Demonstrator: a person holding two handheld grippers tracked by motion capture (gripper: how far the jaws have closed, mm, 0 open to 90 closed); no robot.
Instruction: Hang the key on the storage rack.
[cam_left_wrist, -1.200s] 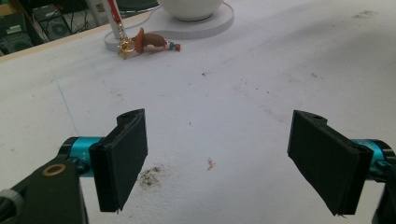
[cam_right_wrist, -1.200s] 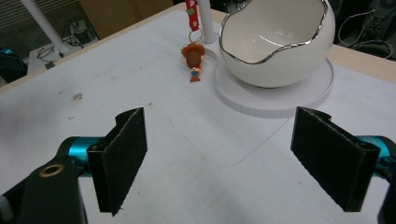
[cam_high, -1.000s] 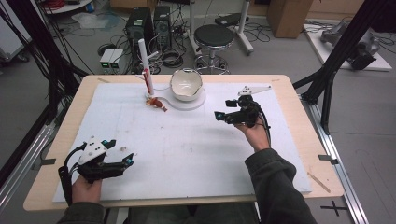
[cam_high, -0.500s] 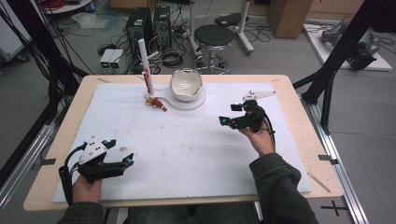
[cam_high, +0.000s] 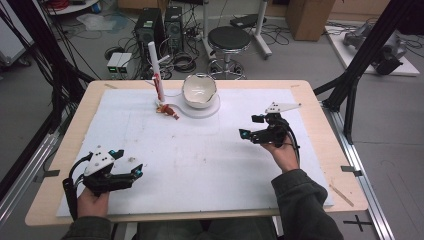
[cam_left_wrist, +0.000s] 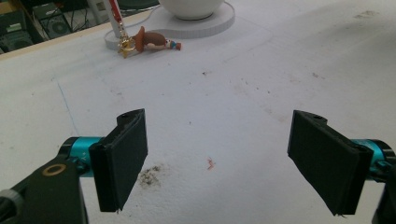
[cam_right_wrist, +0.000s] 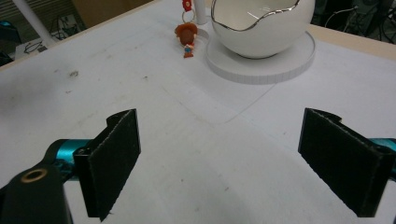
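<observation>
Looking down from the high view, the right gripper sits right of centre in the frame, held over the white mat with its jaws spread wide and nothing between them; they have just been opening a little further. At lower left, the left gripper rests low over the mat, jaws wide and empty too. Toward the upper middle of the frame stands a white bowl with a jagged rim on a round white base. Just left of the base lies a small brown figure, beside the foot of a white upright post.

From the left gripper view, the two black jaws stand far apart at the bottom corners, with bare mat between them. The figure lies on its side at the upper left, well away from the jaws, touching a gold ring at the post's foot.

From the right gripper view, the jaws again stand wide apart over bare mat. The figure lies at the upper middle, just left of the base, and the bowl fills the upper right.
</observation>
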